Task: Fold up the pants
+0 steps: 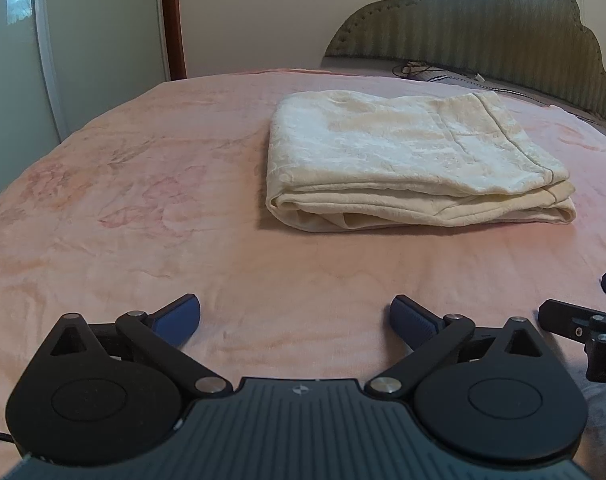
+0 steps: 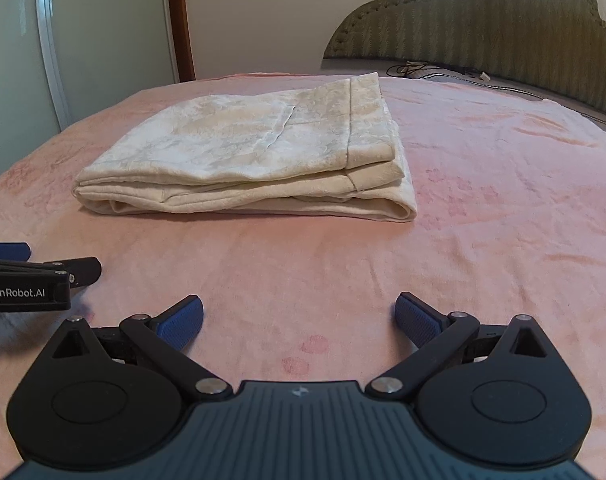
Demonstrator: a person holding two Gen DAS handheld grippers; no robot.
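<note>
With pants (image 1: 415, 160) already lying as a layered rectangle on pink bed (image 1: 143, 208), judged folding complete or nearly so; step in hand looked like release and pull-back

Left gripper (image 1: 295, 316): jaws spread wide, nothing between pads, low over the bed, well short of the pants
Right gripper (image 2: 299, 316): same, jaws spread, empty, apart from the pants' near edge
Seen side by side in each other's views, near the bed's near edge

Pants: cream, patterned, several layers stacked, folded edges toward the cameras, hemmed band on top at the right side; lying mid-bed, toward the headboard (image 1: 483, 28)

Next move, as a judgement: either none, or one tidy-up, since top layer sat slightly askew of the lower ones at the near right corner; would call for pinching only the top layer at that corner, without dragging the stack over the plush cover

Hidden or unclear:
- far edge of the pants, behind the stack
- layer count, not certain from the near edge
- waistband versus leg hem, could not tell
- dark cables (image 2: 423, 69) by the headboard, too small to identify
- hands, out of both views
</note>
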